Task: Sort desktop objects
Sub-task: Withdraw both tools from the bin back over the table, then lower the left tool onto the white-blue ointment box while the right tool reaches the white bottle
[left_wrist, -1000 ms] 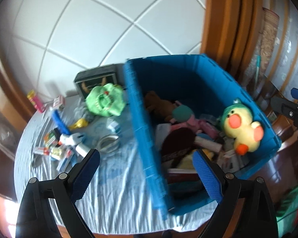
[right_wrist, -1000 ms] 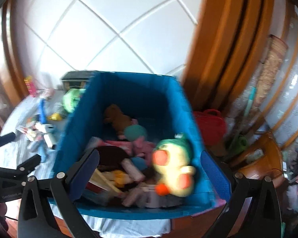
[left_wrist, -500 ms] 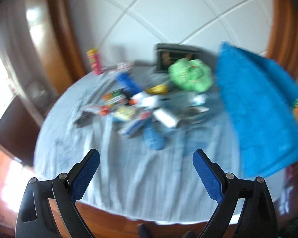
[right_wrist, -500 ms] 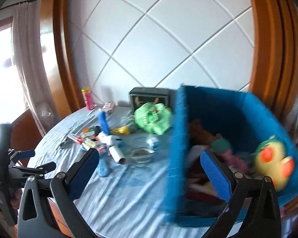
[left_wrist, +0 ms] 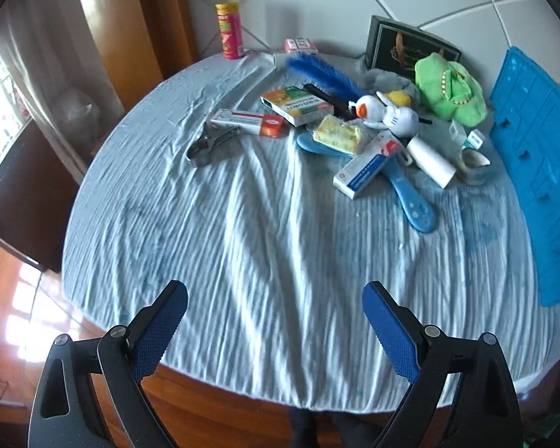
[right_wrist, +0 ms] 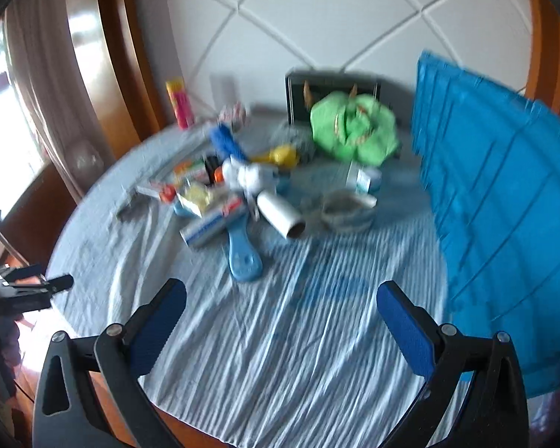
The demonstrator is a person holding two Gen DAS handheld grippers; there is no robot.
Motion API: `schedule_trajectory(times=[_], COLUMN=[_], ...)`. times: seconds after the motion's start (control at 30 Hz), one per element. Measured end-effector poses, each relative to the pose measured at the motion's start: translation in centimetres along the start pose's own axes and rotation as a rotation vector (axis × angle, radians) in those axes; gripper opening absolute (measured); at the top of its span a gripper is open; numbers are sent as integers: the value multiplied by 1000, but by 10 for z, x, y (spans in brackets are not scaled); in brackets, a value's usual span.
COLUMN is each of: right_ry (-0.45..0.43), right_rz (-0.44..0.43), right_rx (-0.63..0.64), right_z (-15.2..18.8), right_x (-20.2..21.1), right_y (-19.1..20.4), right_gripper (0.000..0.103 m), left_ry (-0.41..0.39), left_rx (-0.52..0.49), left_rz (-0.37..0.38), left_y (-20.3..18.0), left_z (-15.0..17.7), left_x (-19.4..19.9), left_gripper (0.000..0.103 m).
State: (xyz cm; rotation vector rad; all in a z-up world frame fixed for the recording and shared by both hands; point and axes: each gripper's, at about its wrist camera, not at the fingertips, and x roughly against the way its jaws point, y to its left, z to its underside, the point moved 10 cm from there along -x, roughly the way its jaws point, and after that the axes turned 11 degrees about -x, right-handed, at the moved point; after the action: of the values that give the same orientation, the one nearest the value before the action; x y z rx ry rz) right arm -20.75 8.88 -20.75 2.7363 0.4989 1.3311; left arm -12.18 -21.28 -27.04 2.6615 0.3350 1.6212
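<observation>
A pile of small objects lies at the far side of the round table: a green plush (left_wrist: 450, 89), a white duck plush (left_wrist: 386, 112), medicine boxes (left_wrist: 296, 105), a blue brush (left_wrist: 410, 198), a white roll (left_wrist: 431, 162), a blue feather duster (left_wrist: 323, 76) and a metal clip (left_wrist: 211, 143). The blue crate (left_wrist: 541, 171) stands at the right. My left gripper (left_wrist: 274, 321) is open and empty above the near cloth. My right gripper (right_wrist: 280, 310) is open and empty, also near the front; the pile (right_wrist: 242, 186) and crate (right_wrist: 504, 201) show blurred ahead.
A pink and yellow can (left_wrist: 229, 30) and a small pink box (left_wrist: 300, 44) stand at the back edge, a dark box (left_wrist: 403, 46) against the wall. The table's (left_wrist: 242, 261) striped cloth drops off at the near edge. The left gripper shows at the right wrist view's left edge (right_wrist: 26, 283).
Both grippers have swung left, away from over the crate's toys, and now face the table and the pile. Both stay open and empty.
</observation>
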Motion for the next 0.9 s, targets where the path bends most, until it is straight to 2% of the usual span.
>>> schedule_trajectory(times=[0.13, 0.4, 0.57, 0.73, 0.9], right_ry=[91, 183, 243, 223, 197], right_rz=[24, -6, 18, 18, 5], right_rx=[5, -11, 18, 87, 146], right_z=[13, 1, -10, -32, -48], right_x=[-48, -137, -187, -224, -257], right_y=[-7, -21, -23, -9, 7], right_gripper=[103, 103, 103, 103, 103], left_ry=[37, 114, 136, 135, 144], left_rx=[-7, -52, -87, -138, -151], left_rz=[43, 33, 40, 39, 86], left_y=[-16, -58, -77, -92, -99], left_z=[-14, -57, -85, -112, -125], left_x=[-35, -107, -146, -184, -214], left_gripper=[95, 95, 95, 95, 95])
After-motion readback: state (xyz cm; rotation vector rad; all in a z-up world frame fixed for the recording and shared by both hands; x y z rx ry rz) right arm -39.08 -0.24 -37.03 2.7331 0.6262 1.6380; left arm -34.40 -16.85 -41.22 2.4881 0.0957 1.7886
